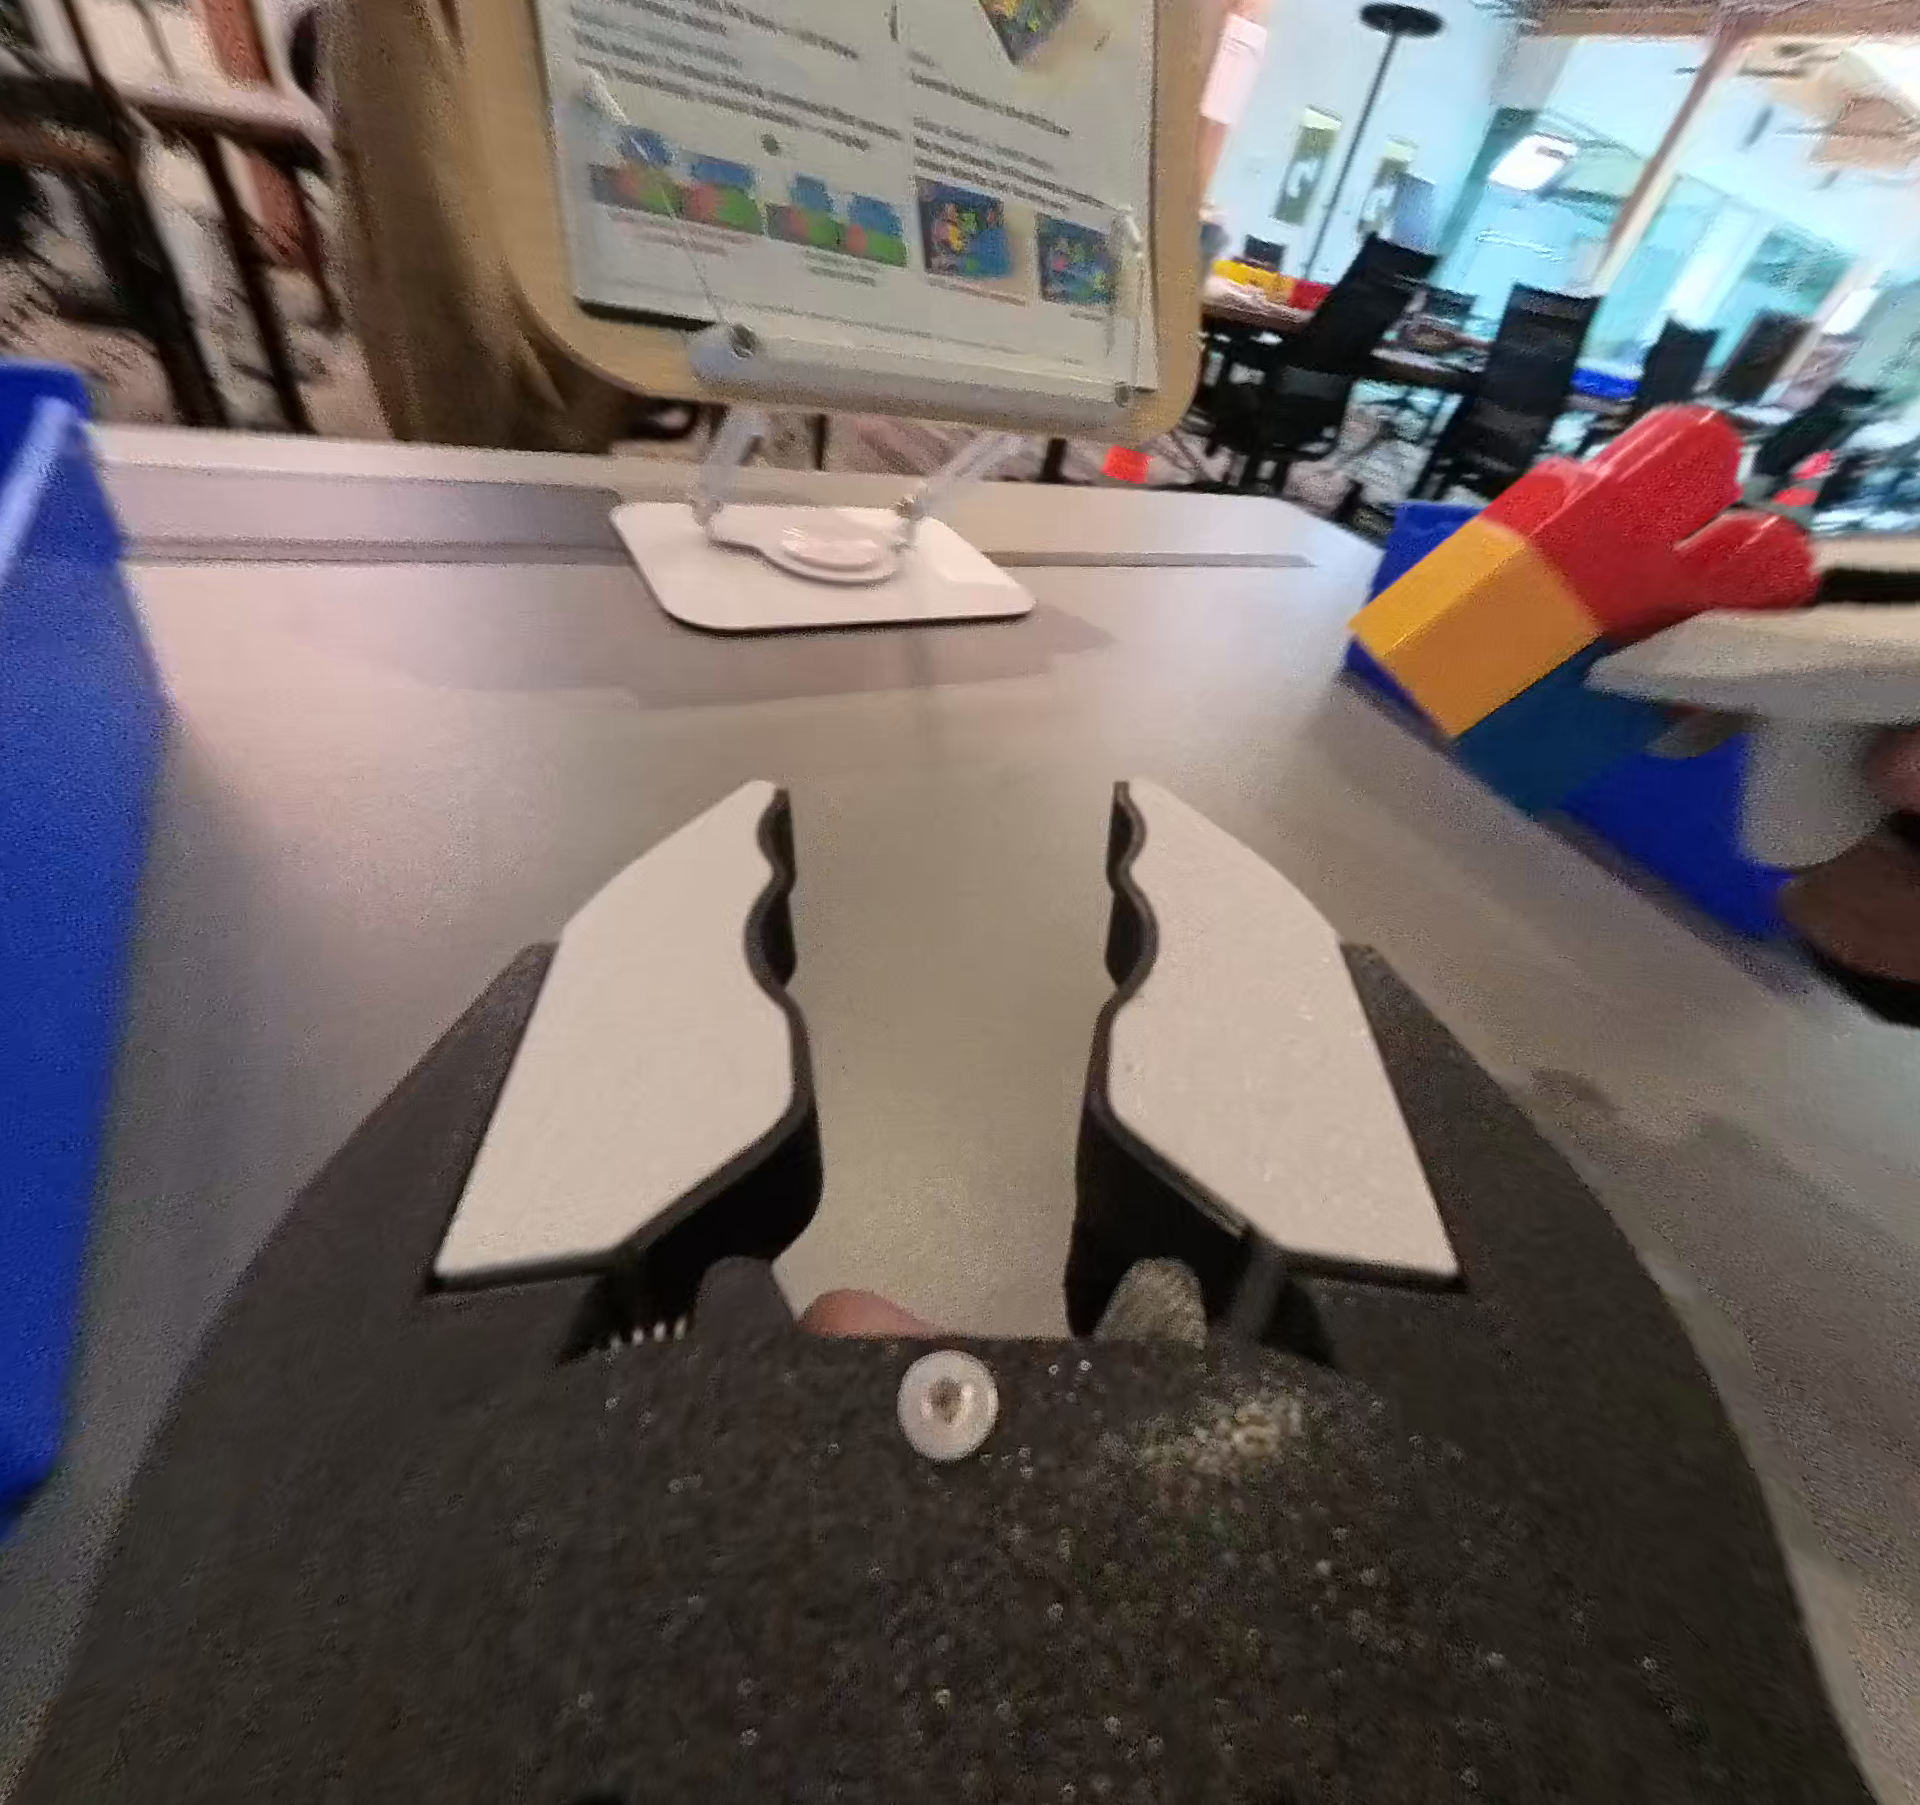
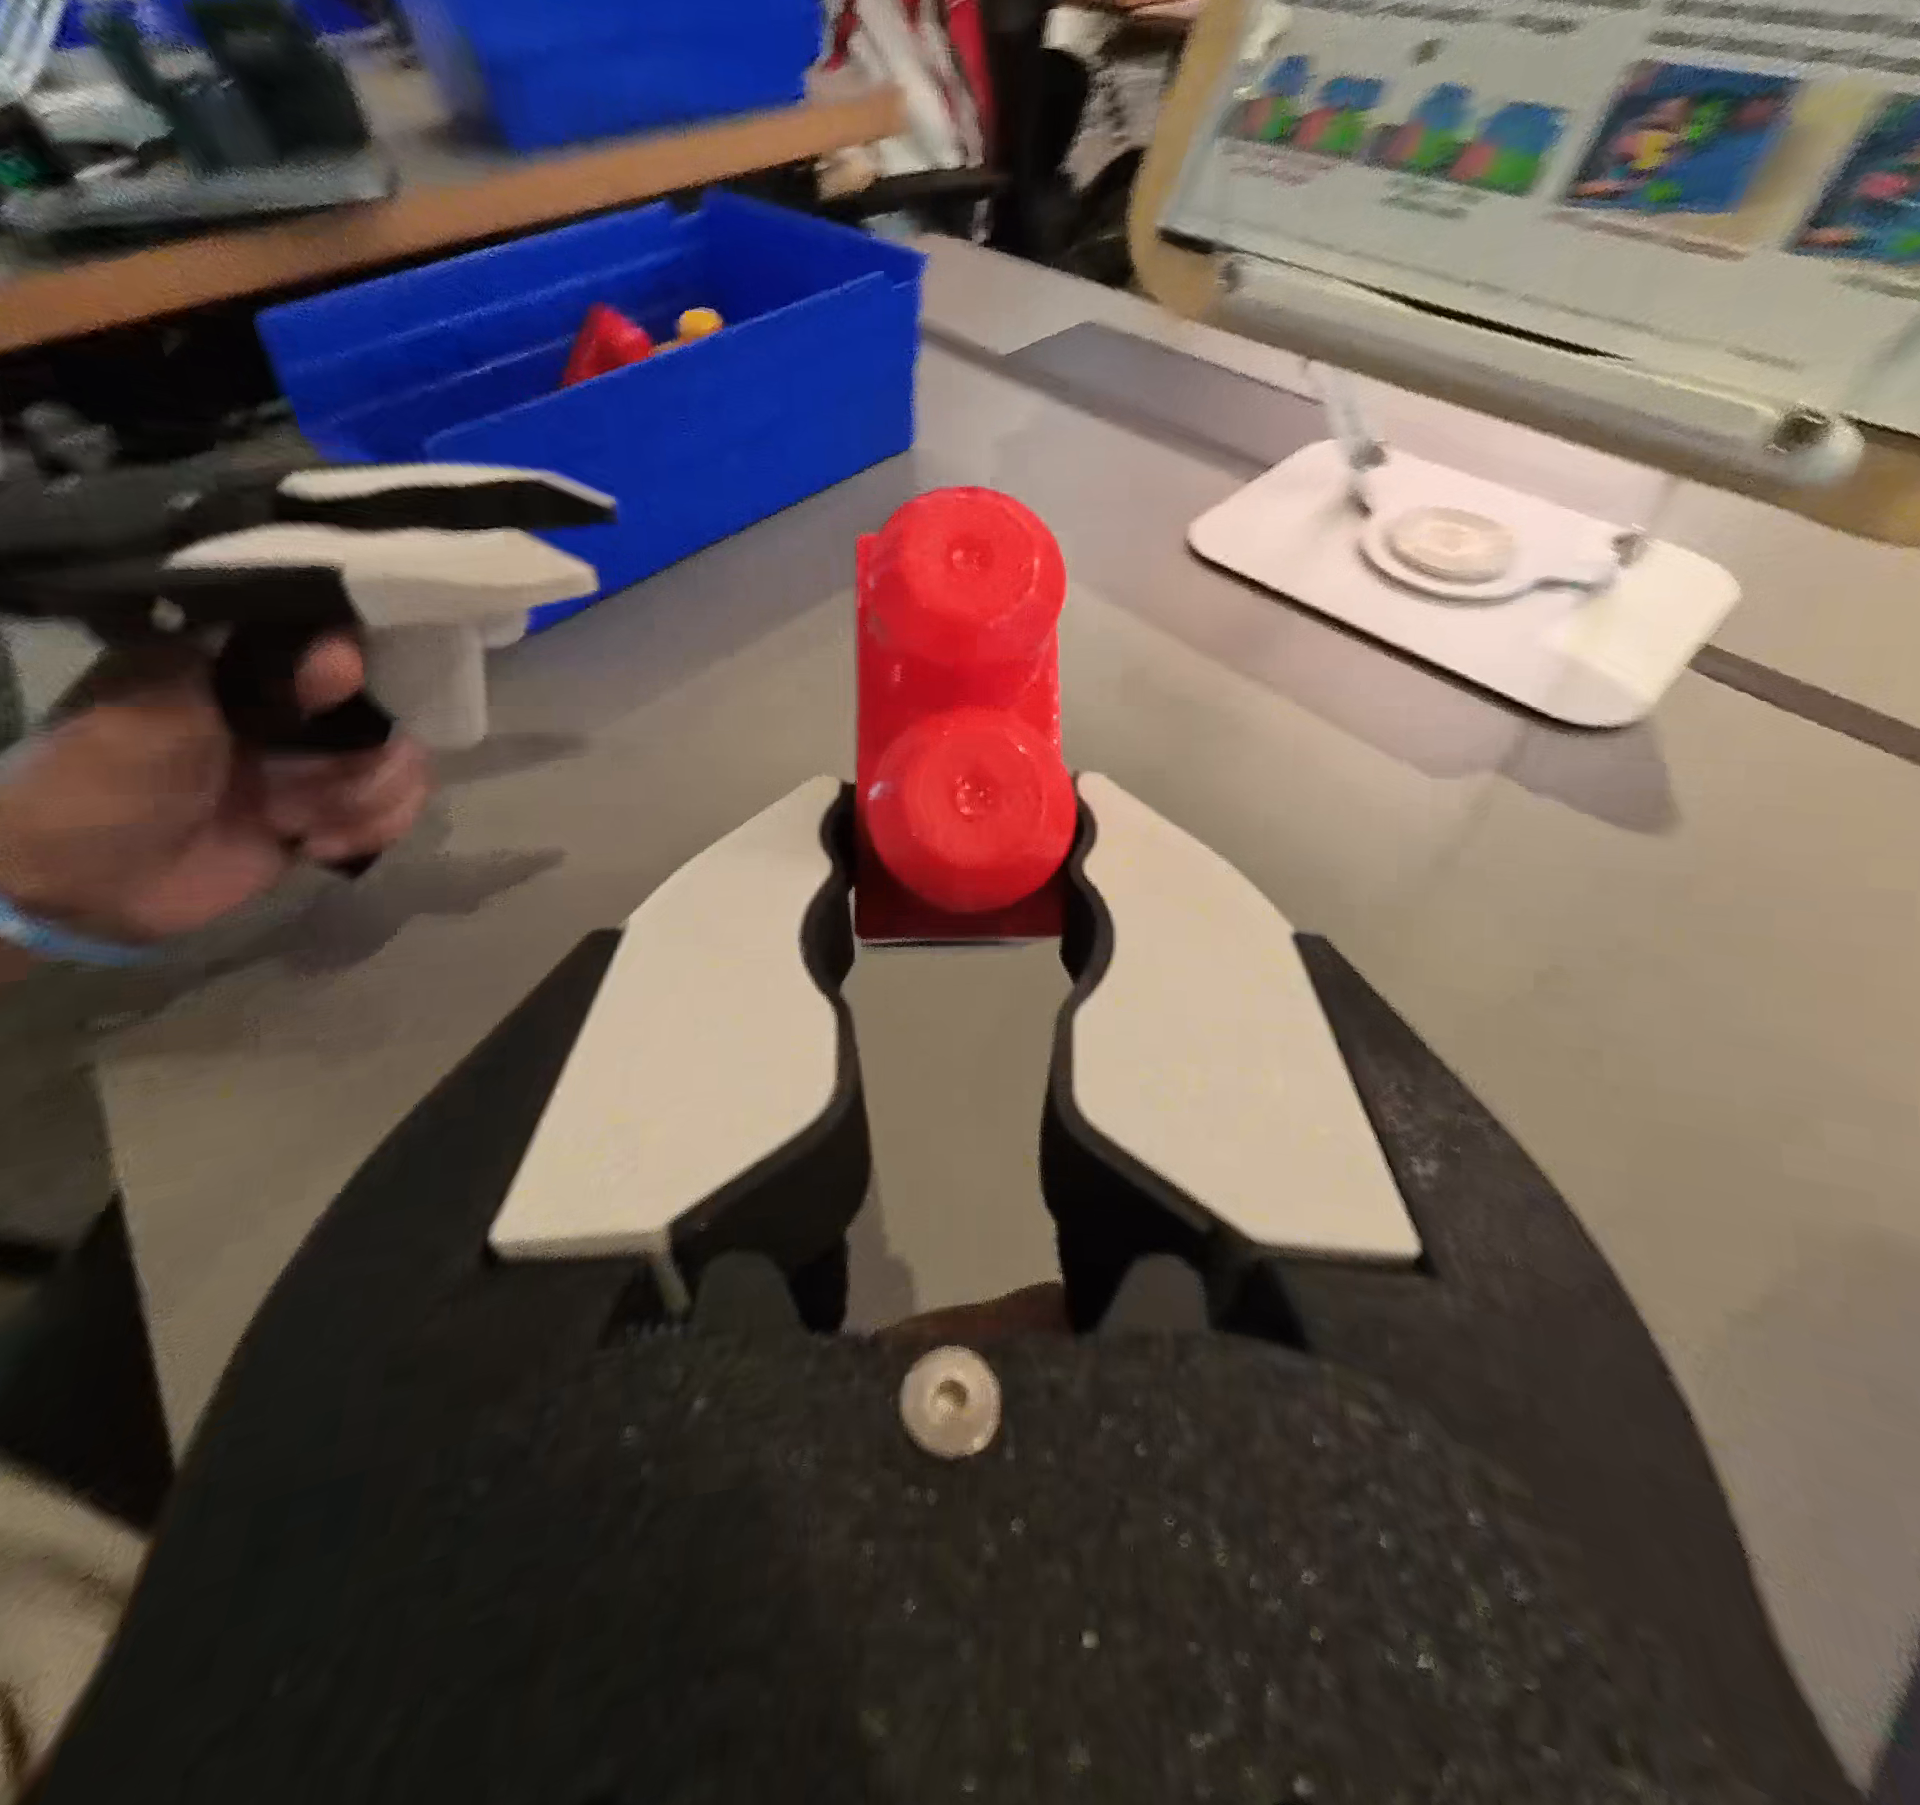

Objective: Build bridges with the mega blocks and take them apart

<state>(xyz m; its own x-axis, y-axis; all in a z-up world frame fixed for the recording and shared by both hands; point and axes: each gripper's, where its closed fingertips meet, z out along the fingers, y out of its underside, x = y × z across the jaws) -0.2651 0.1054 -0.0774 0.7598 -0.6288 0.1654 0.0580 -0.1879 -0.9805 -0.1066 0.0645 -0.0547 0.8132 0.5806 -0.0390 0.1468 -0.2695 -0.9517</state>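
My right gripper (image 2: 961,820) is shut on a red mega block (image 2: 966,706) with two round studs and holds it above the grey table (image 2: 1299,924). In the left wrist view the red block (image 1: 1642,519) is joined to a yellow block (image 1: 1475,633), held tilted at the right edge by a white finger (image 1: 1766,664) of the right gripper. The yellow block is hidden in the right wrist view. My left gripper (image 1: 951,820) is open and empty above the table (image 1: 520,768). It also shows in the right wrist view (image 2: 597,542), held by a hand (image 2: 156,799).
A blue bin (image 2: 675,446) on the table's left holds a red and a yellow piece (image 2: 613,342). It shows at the left edge in the left wrist view (image 1: 62,872). Another blue bin (image 1: 1662,799) sits at the right. A stand (image 1: 821,560) with a picture sheet (image 1: 852,145) stands at the back.
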